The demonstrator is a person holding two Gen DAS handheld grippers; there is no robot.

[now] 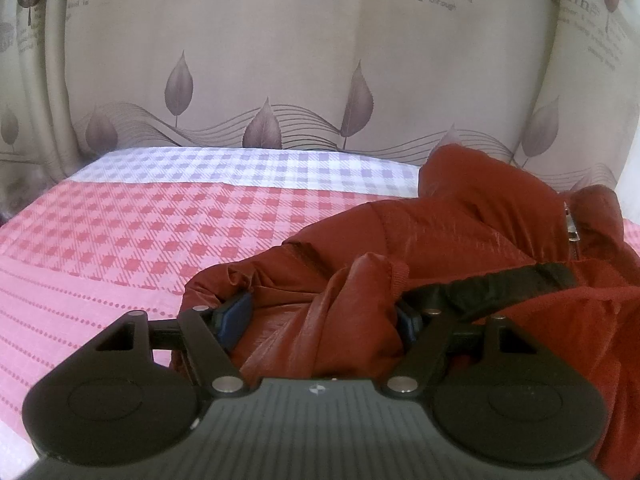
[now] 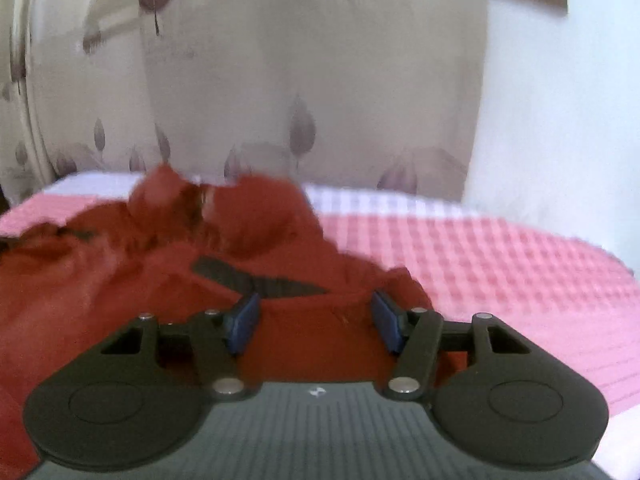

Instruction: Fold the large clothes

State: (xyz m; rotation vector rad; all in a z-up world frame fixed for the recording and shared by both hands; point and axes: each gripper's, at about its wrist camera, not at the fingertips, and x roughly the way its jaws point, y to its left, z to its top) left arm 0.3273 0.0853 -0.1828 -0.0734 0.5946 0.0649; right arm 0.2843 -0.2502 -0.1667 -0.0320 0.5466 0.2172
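A rust-red padded jacket [image 1: 460,232] with a black trim band [image 1: 512,284] and a zipper lies bunched on the bed; it also shows in the right wrist view [image 2: 120,272]. My left gripper [image 1: 322,320] is wide open, with a raised fold of the jacket standing between its blue pads [image 1: 234,318]. My right gripper [image 2: 316,320] is also open, its blue pads [image 2: 242,322] set on either side of the jacket's red hem, not closed on it. The right wrist view is blurred.
The bed carries a pink and red checked cover [image 1: 120,232] with a pale lilac checked strip [image 1: 248,168] at the far edge. A beige leaf-print curtain [image 1: 260,60] hangs behind the bed. A white wall [image 2: 560,120] stands at the right.
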